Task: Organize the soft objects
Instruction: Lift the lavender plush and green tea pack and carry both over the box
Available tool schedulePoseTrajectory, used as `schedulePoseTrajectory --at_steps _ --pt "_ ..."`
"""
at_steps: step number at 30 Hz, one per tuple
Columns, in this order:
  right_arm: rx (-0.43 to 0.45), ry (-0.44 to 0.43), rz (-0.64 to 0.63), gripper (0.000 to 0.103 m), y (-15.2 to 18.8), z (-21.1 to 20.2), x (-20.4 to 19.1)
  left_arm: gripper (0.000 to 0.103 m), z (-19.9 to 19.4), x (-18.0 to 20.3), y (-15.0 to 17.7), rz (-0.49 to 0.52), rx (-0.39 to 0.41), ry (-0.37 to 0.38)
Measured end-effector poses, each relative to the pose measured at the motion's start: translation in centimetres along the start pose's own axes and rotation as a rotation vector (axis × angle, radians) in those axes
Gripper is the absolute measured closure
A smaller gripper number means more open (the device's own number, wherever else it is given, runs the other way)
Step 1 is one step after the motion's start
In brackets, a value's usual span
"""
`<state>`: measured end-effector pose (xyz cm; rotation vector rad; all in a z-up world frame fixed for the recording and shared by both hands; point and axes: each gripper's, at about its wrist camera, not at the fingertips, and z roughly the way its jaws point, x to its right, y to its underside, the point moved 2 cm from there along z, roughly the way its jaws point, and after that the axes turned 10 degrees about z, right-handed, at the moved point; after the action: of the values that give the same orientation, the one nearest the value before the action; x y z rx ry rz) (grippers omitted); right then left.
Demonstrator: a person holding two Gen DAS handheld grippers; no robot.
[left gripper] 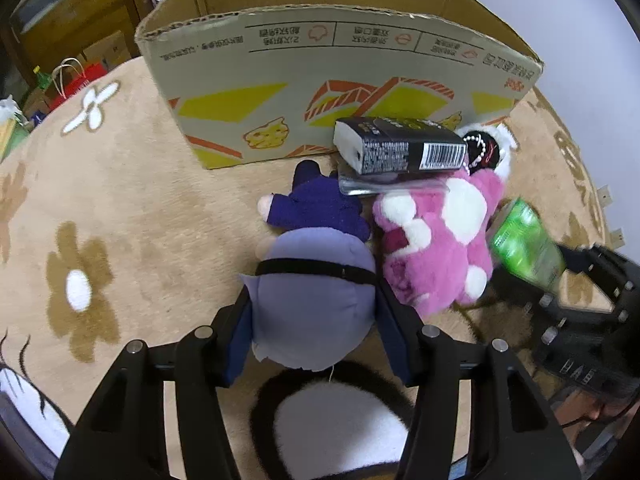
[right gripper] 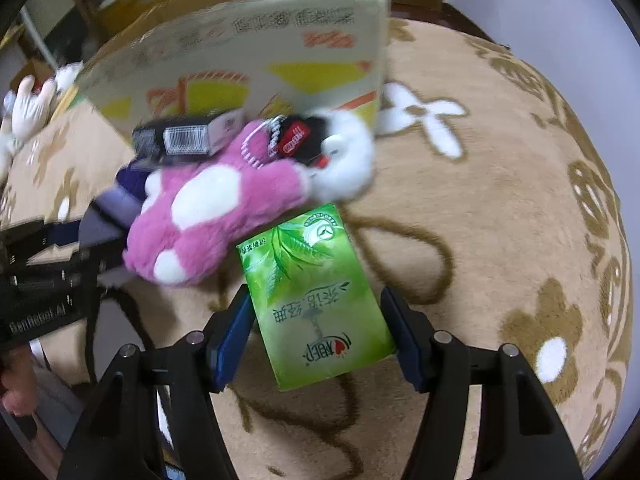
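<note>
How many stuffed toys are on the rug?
3. The purple doll sits in the left claw. The pink plush lies beside it, partly under a black box. A white and black plush lies behind the pink one. More may be hidden.

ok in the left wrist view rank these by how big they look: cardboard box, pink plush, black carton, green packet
1. cardboard box, by far the largest
2. pink plush
3. black carton
4. green packet, blurred and partly hidden by the right gripper, so its place below the black carton is unsure
</note>
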<state>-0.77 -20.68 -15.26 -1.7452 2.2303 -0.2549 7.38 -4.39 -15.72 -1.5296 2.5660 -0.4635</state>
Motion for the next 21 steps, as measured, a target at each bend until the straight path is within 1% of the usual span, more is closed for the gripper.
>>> schedulePoseTrajectory --at_steps 4,7,12,16,20,21 --pt "0.045 -0.013 0.04 0.036 -0.5 -1.0 0.9 0.049 -0.9 -0.3 0.8 -0.013 0.003 -0.029" --pt "0.09 -0.035 0.053 0.036 -0.7 -2.2 1.4 0.049 -1.8 -0.5 1.3 -0.024 0.024 -0.069" --pt "0.213 -0.047 0.059 0.036 -0.8 -4.7 0.6 0.049 -4.4 -0.8 1.9 -0.06 0.096 -0.115" --pt "0.321 -0.075 0.055 0.037 -1.0 -7.0 0.2 0.049 -7.5 -0.6 2.0 -0.067 0.199 -0.157" --pt "0.44 -0.105 0.041 0.037 -1.1 -9.2 -0.1 0.049 -11.0 0.1 1.9 -0.048 0.351 -0.226" --pt "0.467 -0.11 0.038 0.037 -1.1 -9.7 -0.1 0.049 -11.6 0.0 2.0 -0.045 0.383 -0.232"
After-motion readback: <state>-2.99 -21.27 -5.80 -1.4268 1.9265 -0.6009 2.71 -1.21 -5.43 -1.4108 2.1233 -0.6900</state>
